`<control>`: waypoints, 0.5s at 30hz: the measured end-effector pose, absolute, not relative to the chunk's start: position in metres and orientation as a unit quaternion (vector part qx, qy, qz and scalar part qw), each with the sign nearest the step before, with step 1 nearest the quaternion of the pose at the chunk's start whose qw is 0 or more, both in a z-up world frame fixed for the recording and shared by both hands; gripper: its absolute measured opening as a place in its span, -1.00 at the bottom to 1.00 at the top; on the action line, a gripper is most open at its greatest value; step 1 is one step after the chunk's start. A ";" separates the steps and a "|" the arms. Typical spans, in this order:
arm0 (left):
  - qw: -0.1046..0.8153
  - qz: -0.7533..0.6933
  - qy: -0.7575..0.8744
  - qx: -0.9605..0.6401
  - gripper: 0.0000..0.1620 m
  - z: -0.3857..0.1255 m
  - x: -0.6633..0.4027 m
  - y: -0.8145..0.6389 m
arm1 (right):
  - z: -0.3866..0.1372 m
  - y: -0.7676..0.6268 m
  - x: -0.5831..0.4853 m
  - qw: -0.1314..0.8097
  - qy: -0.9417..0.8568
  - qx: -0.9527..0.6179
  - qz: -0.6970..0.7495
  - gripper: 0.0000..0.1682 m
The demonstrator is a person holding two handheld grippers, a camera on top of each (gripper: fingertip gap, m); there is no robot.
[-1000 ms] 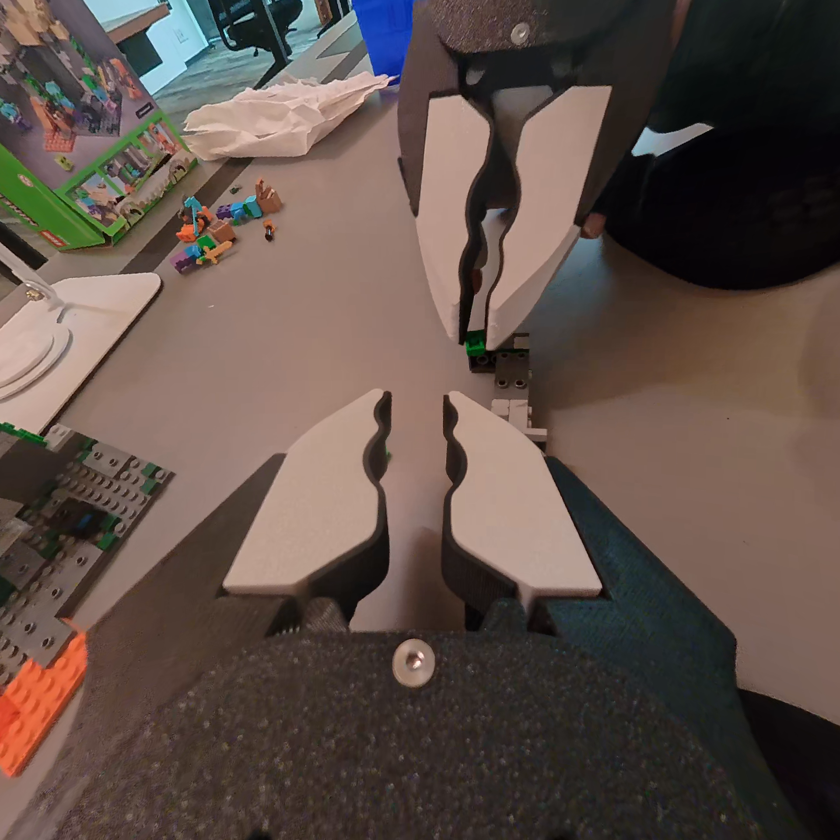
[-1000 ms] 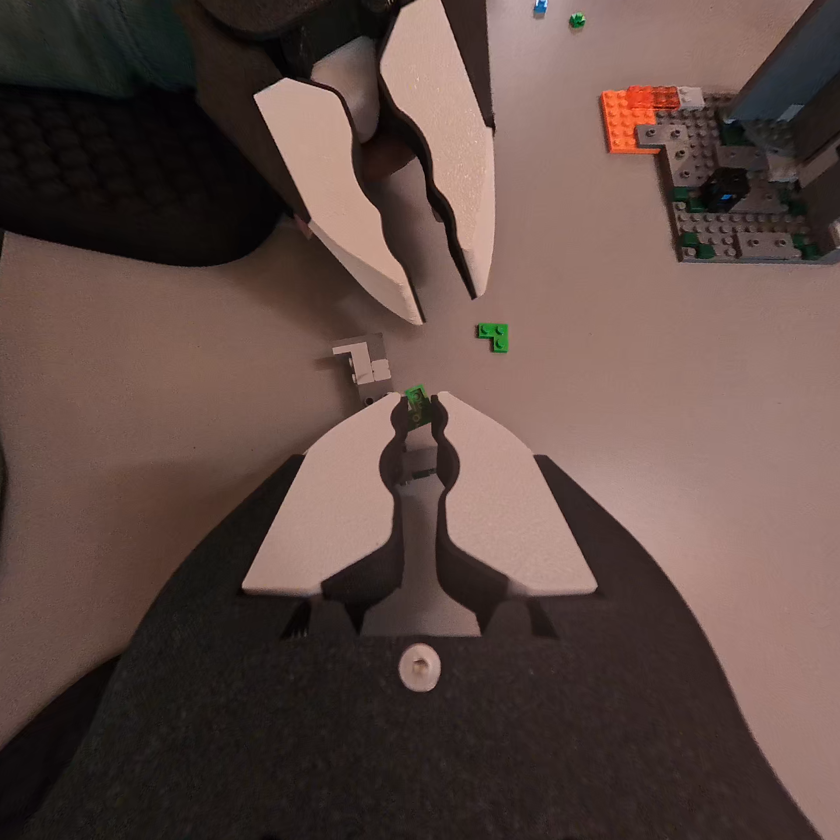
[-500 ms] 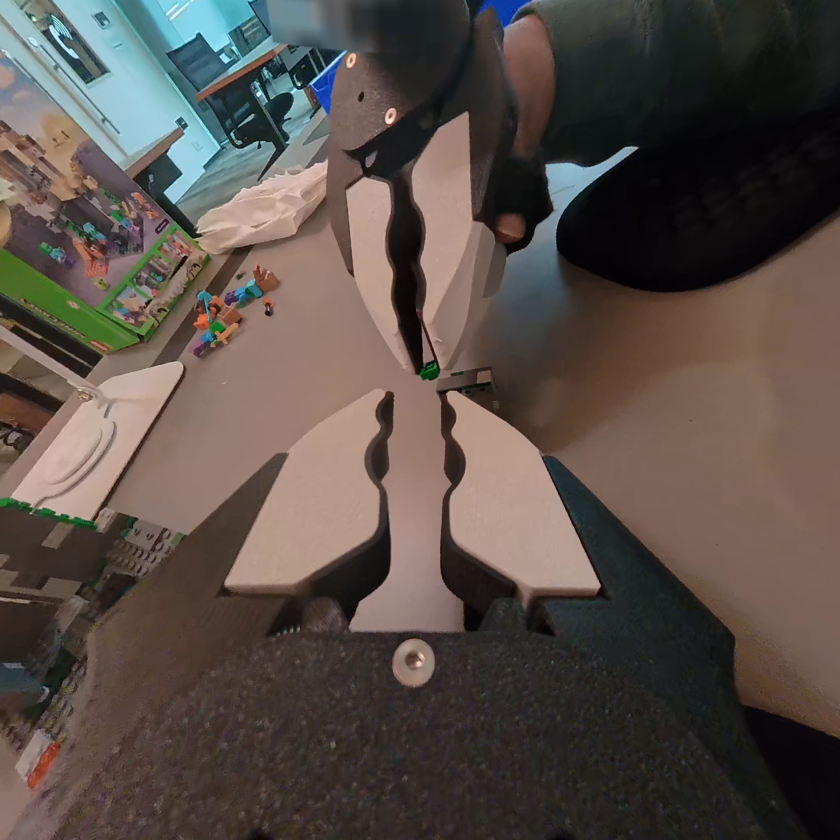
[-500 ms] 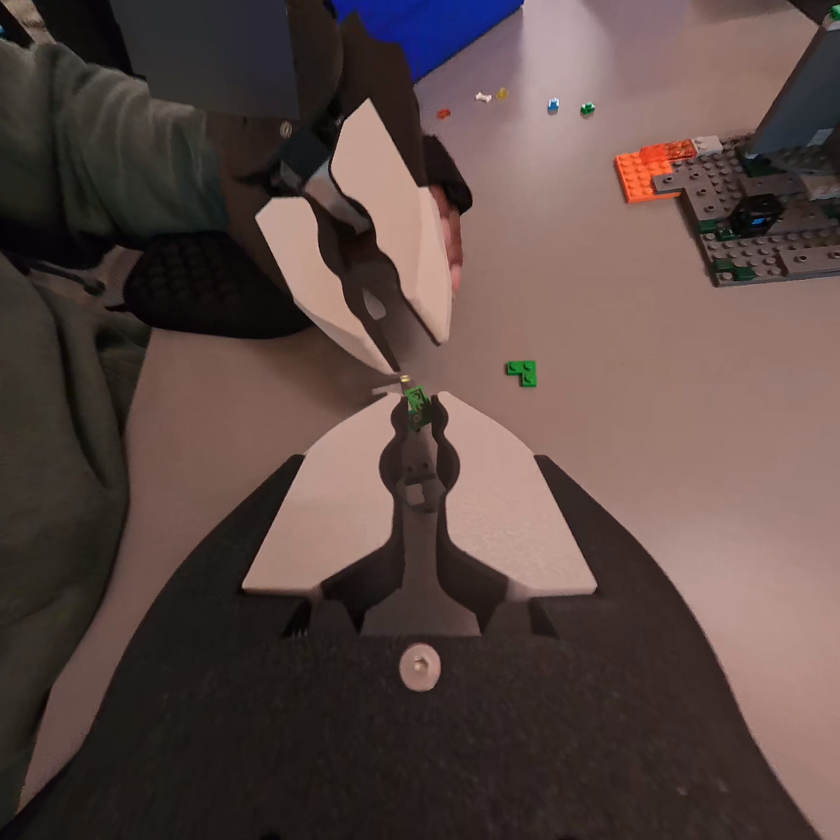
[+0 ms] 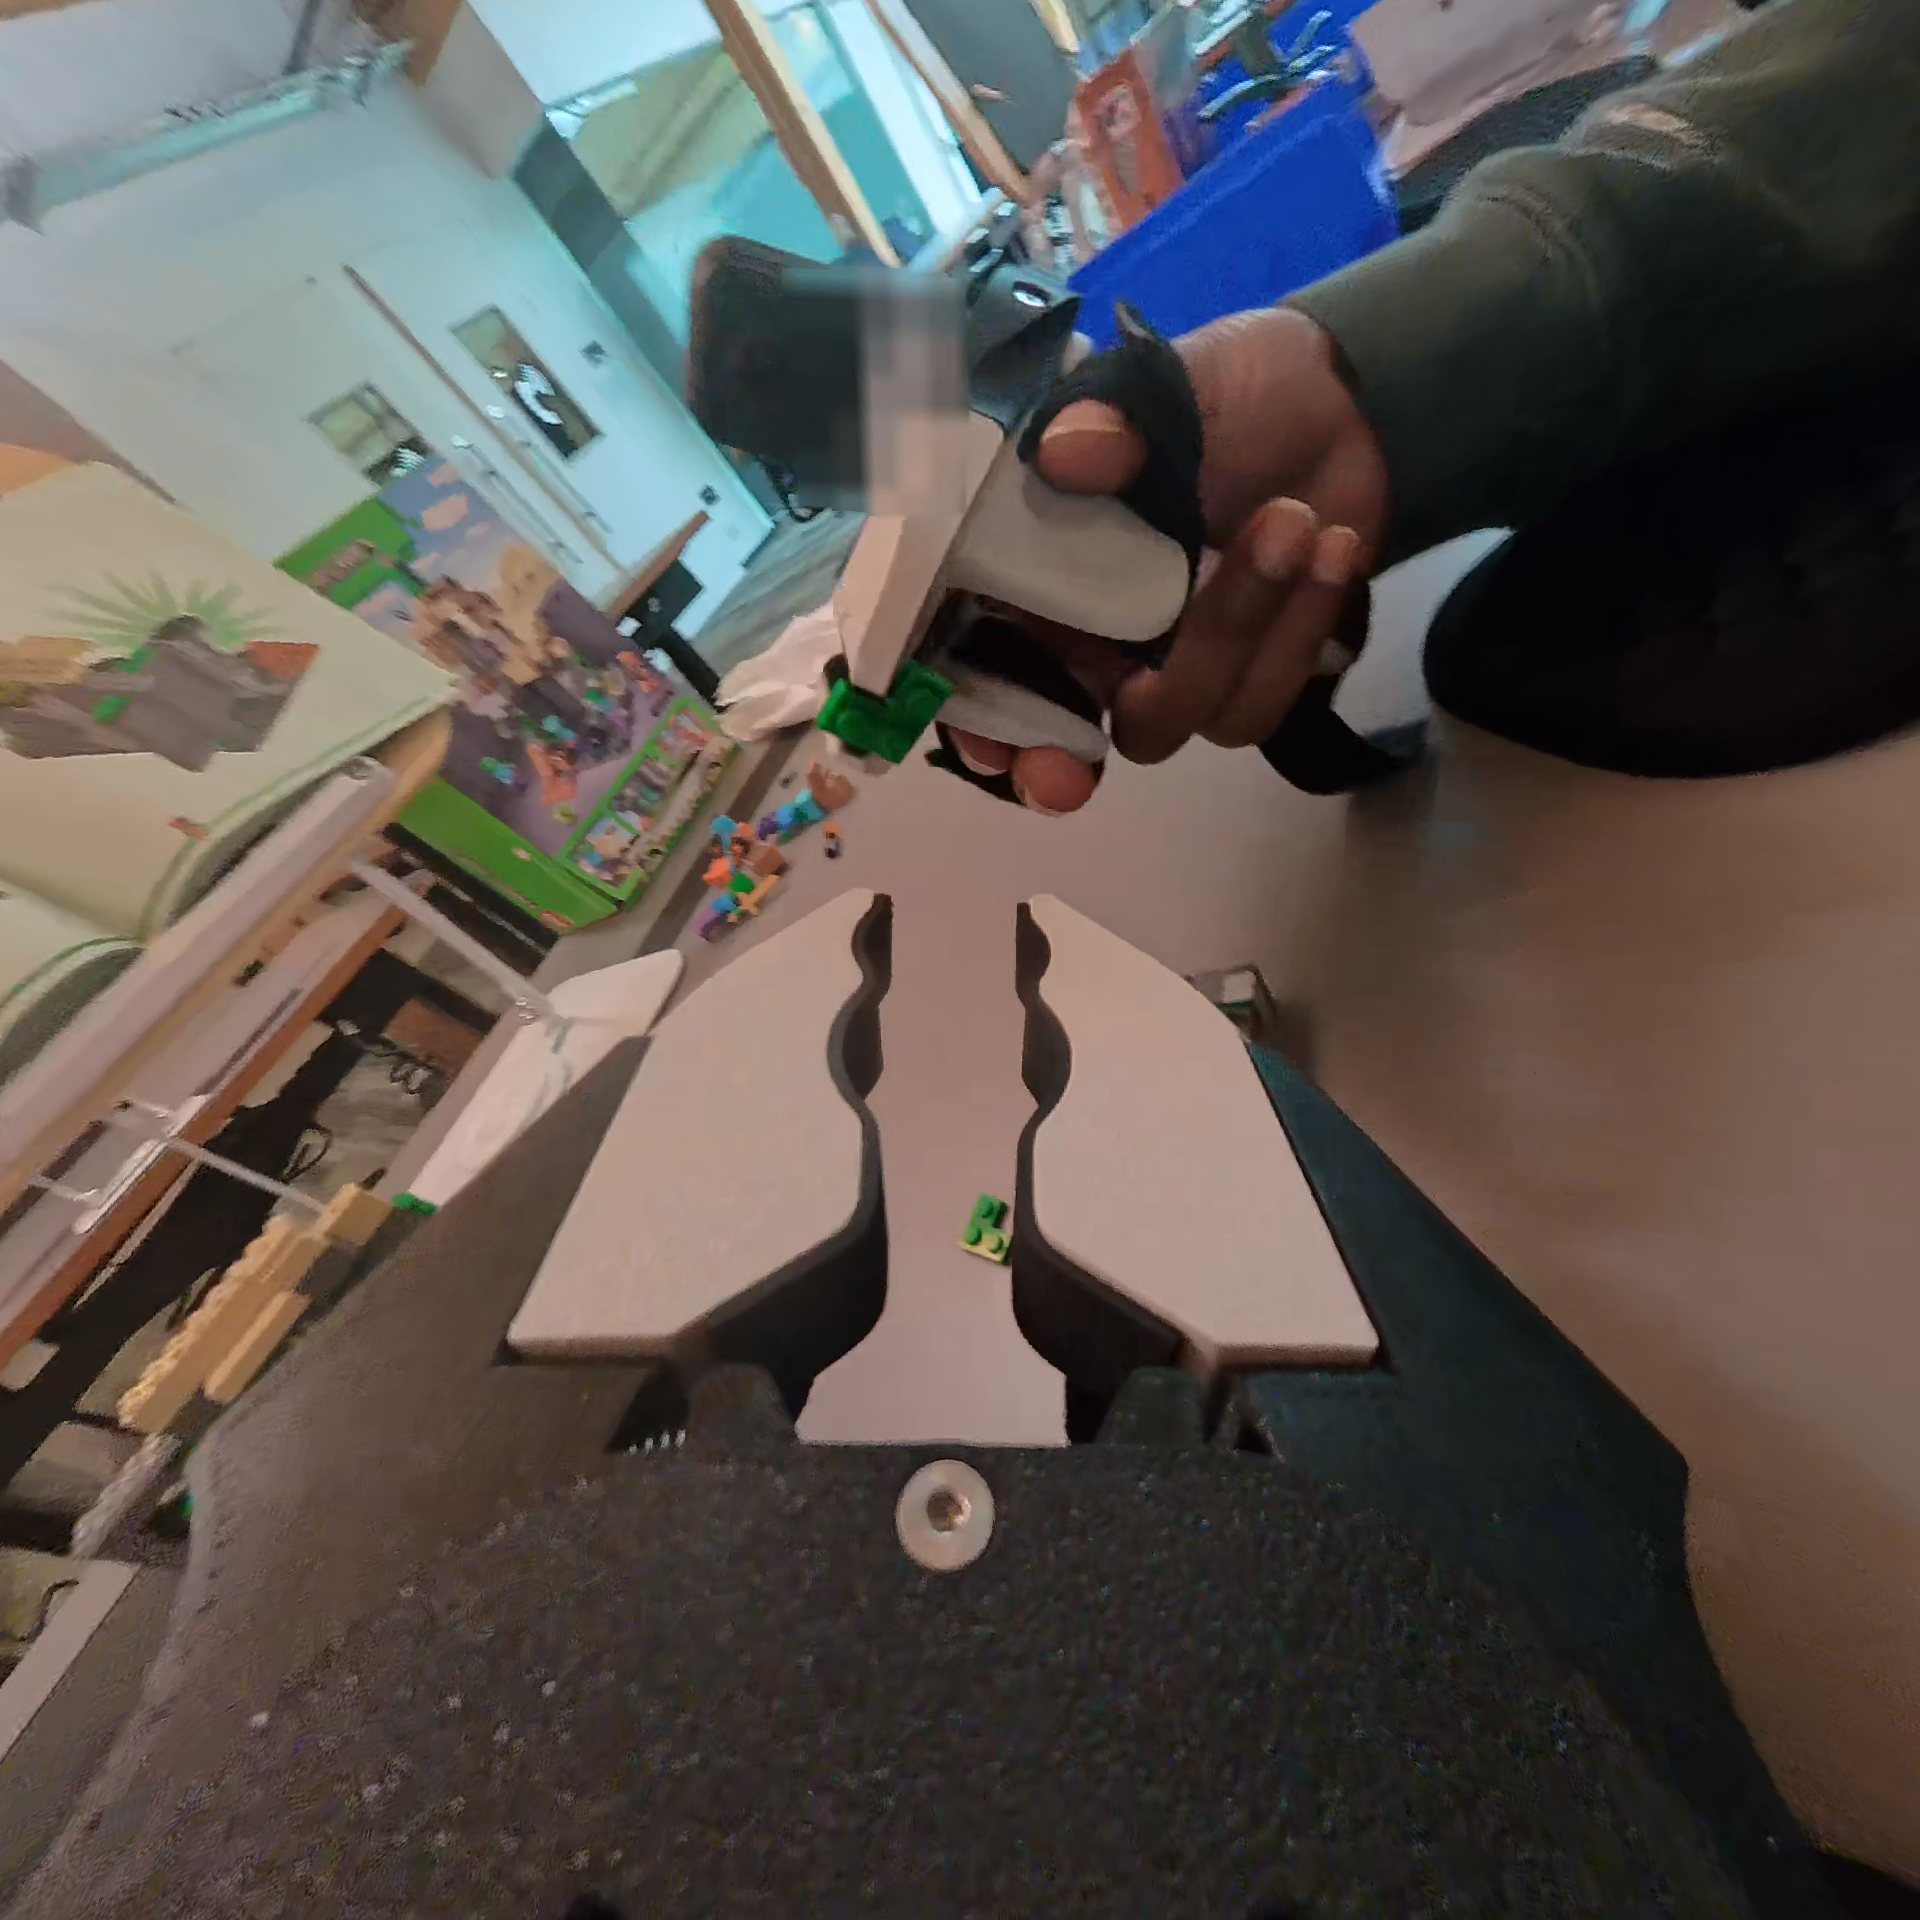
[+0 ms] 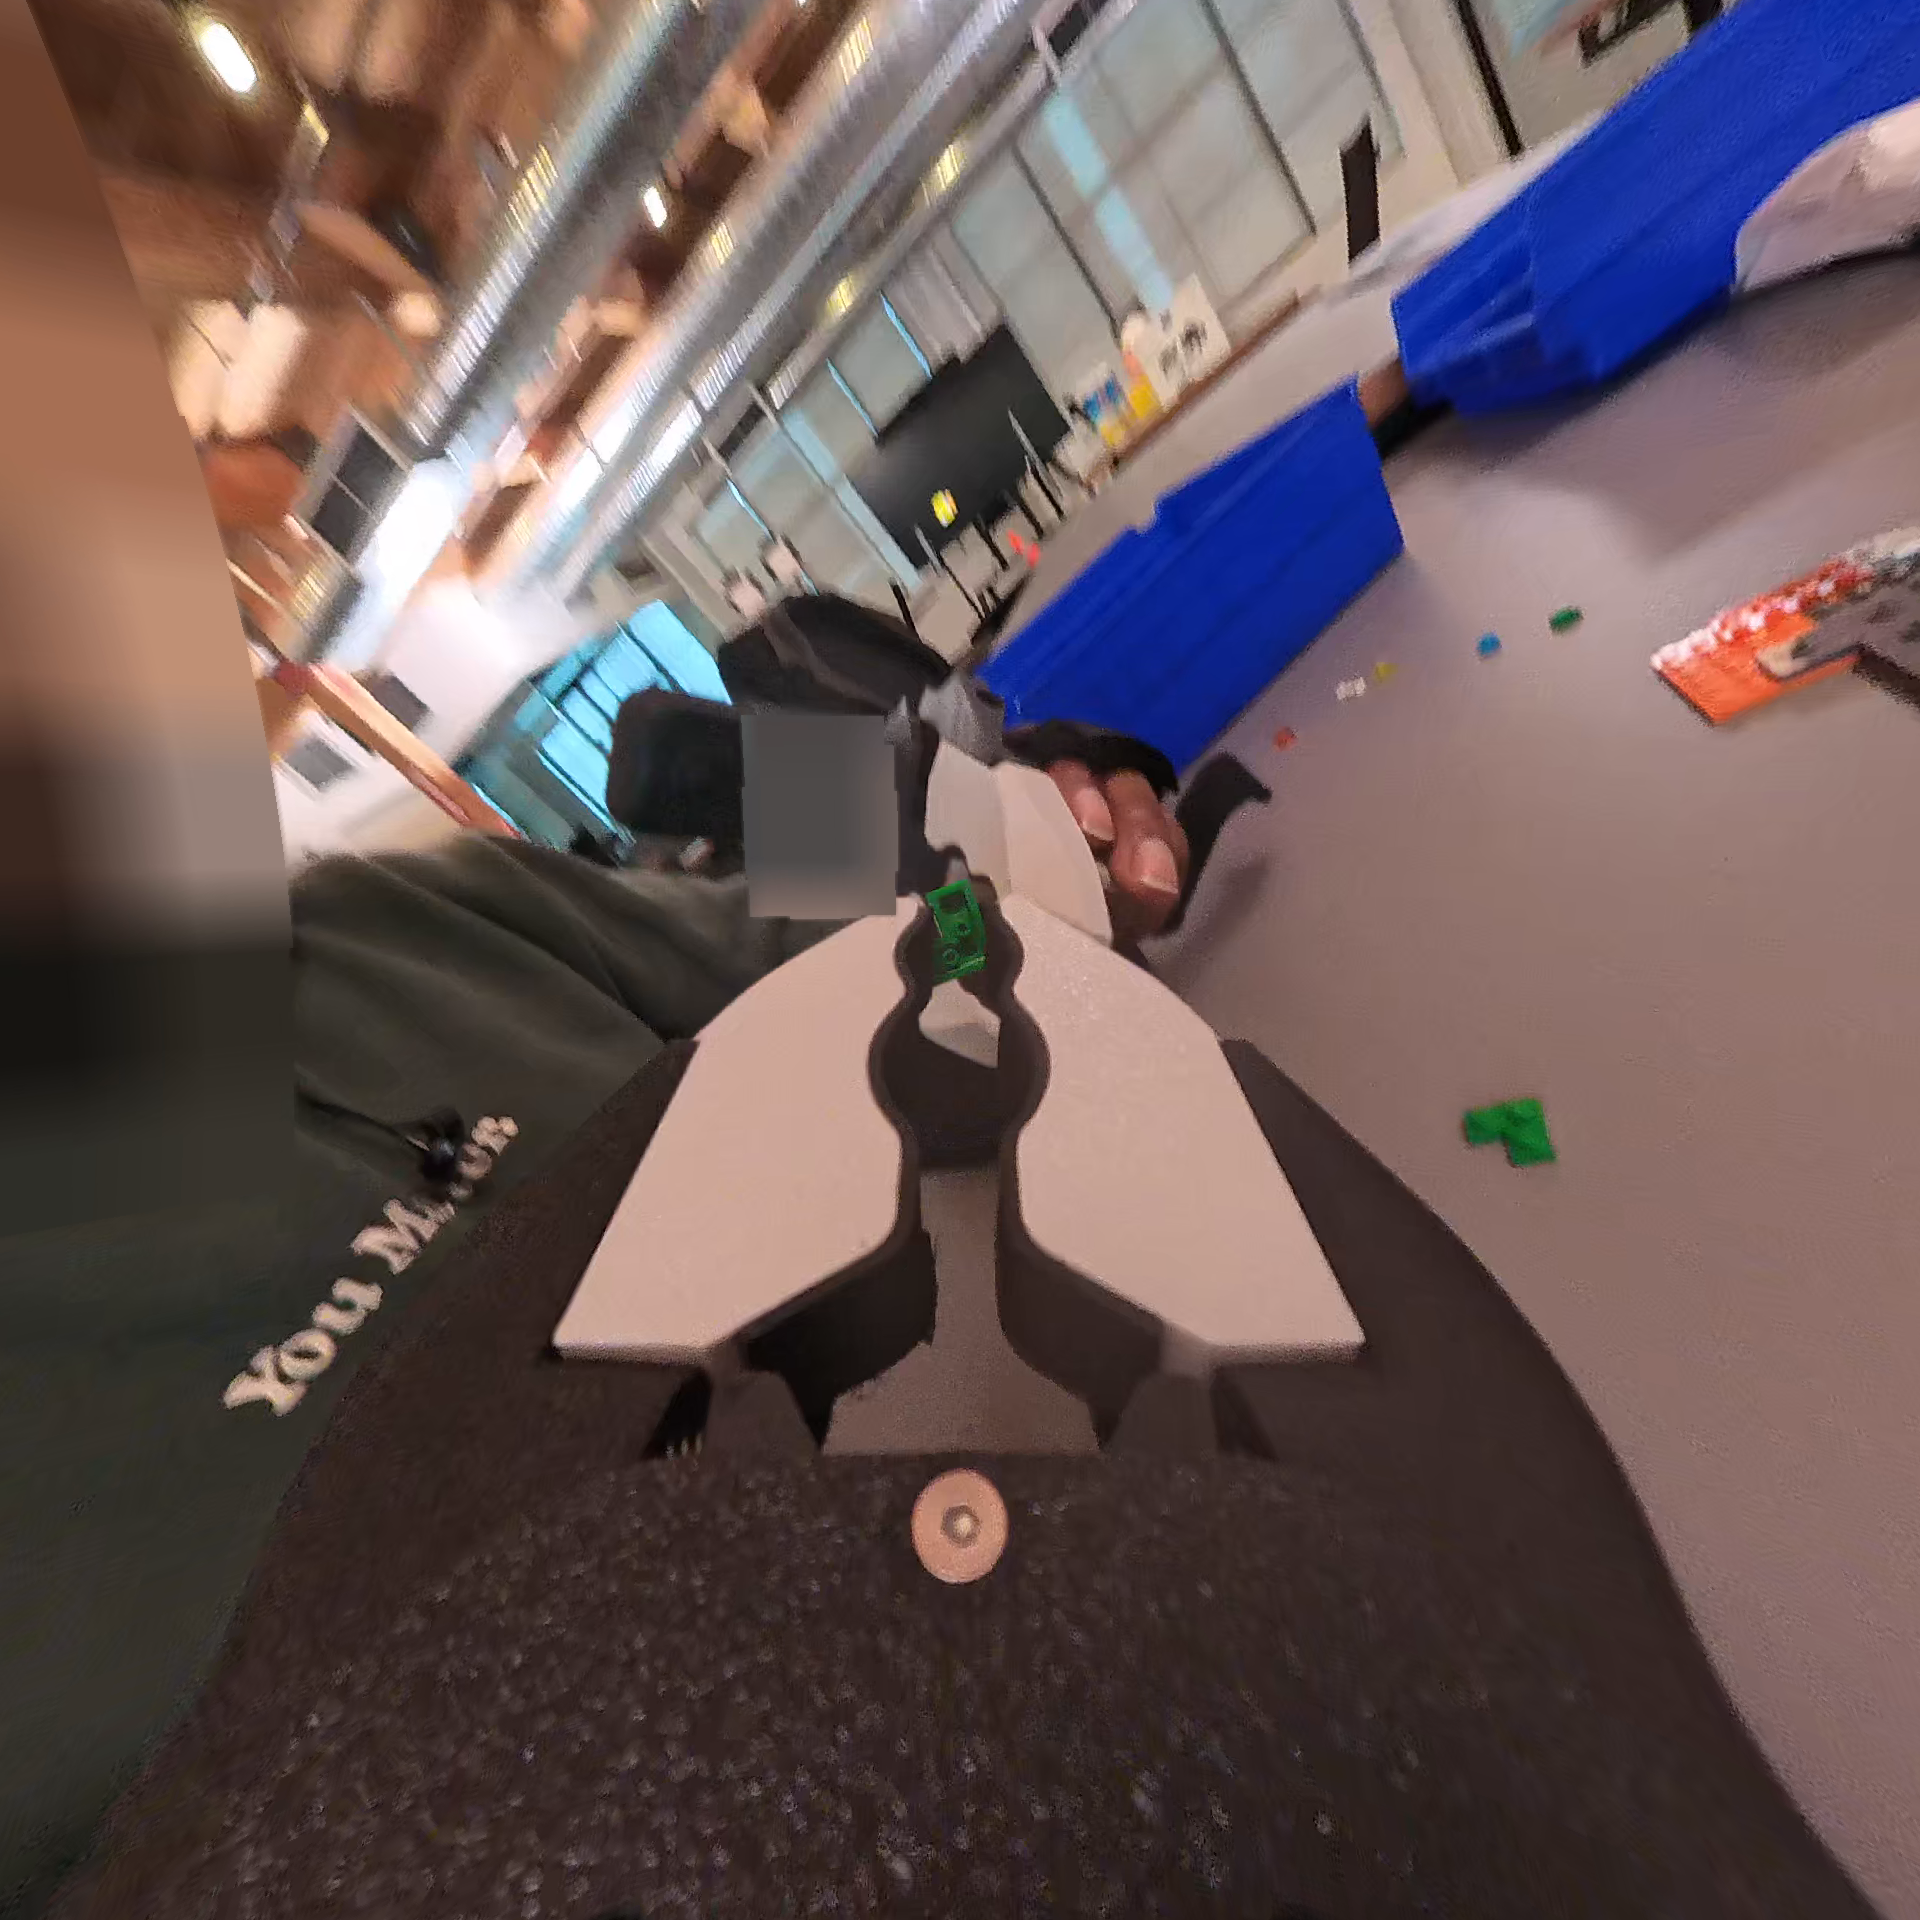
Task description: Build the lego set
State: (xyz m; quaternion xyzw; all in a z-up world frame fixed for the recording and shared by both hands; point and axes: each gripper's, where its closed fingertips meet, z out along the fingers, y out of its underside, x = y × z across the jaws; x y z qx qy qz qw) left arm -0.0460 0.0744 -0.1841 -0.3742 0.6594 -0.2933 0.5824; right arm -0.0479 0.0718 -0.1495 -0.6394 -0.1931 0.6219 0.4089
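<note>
Though blurred, seemingly green plate (image 6: pixel 958 931) between right hand-held gripper (image 6: pixel 958 914) tips.

Small green plate (image 6: pixel 958 932) pinched aloft, tilted.

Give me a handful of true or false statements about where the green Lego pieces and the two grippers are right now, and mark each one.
1. The right gripper is shut on a small green plate. True.
2. The left gripper holds a green piece. False: its jaws stand open and empty.
3. A green L-shaped plate lies loose on the grey table. True.
4. The small green plate rests on the table. False: it is lifted clear of the table, pinched at the fingertips.
5. An orange plate sits at the far right of the right wrist view. True.
</note>
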 end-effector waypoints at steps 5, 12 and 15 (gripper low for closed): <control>0.588 -0.359 0.593 -0.417 -0.72 -0.157 -0.043 0.075 | -0.134 0.080 -0.052 0.455 -0.160 -0.602 0.636 -0.90; 0.498 -0.502 0.522 -0.477 -0.78 -0.144 -0.045 0.070 | -0.125 0.084 -0.060 0.516 -0.153 -0.564 0.627 -0.90; 0.488 -0.521 0.506 -0.484 -0.76 -0.142 -0.045 0.071 | -0.124 0.084 -0.060 0.531 -0.159 -0.557 0.618 -0.90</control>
